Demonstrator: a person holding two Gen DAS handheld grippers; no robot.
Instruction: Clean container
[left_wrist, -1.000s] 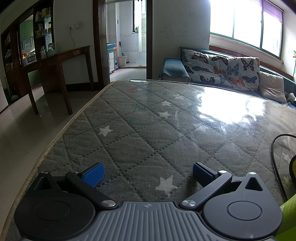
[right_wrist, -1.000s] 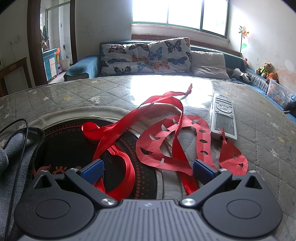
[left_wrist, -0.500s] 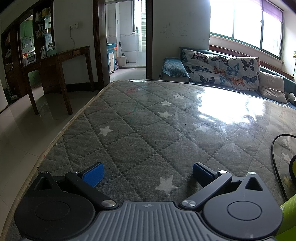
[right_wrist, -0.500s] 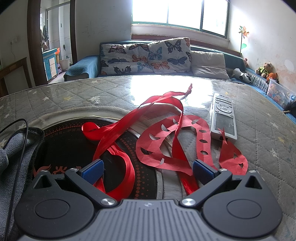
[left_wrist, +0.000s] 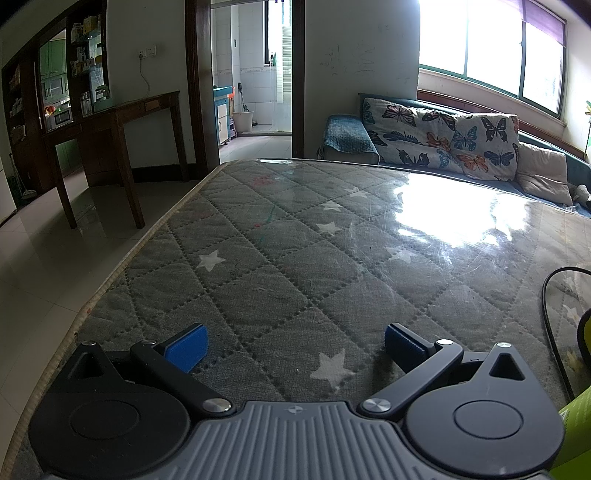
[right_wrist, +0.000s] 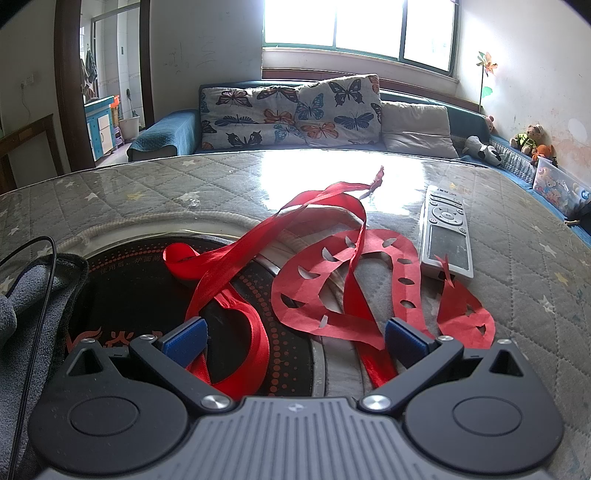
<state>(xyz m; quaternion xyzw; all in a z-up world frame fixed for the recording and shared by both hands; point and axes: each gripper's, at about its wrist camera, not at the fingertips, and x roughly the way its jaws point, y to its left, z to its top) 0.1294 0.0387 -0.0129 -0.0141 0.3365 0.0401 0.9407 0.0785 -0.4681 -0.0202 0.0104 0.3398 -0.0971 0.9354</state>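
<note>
Nothing is begun: both tools gape empty. The right tool (right_wrist: 295, 338) hovers over the black dish (right_wrist: 147, 291), ribbon (right_wrist: 236, 269) across it; that needs lifting off first. Left tool (left_wrist: 295, 338) idles left of the dish, over the counter (left_wrist: 280, 258)

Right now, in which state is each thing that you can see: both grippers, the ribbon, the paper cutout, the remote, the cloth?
left gripper: open, empty, above bare quilted table.
right gripper: open, empty, above the ribbon.
red ribbon: loose, tangled, lying partly across the round black plate.
red paper cutout: flat on the table, one strip overlapping the remote.
remote: lying face up.
grey cloth: crumpled, beside the plate.
</note>
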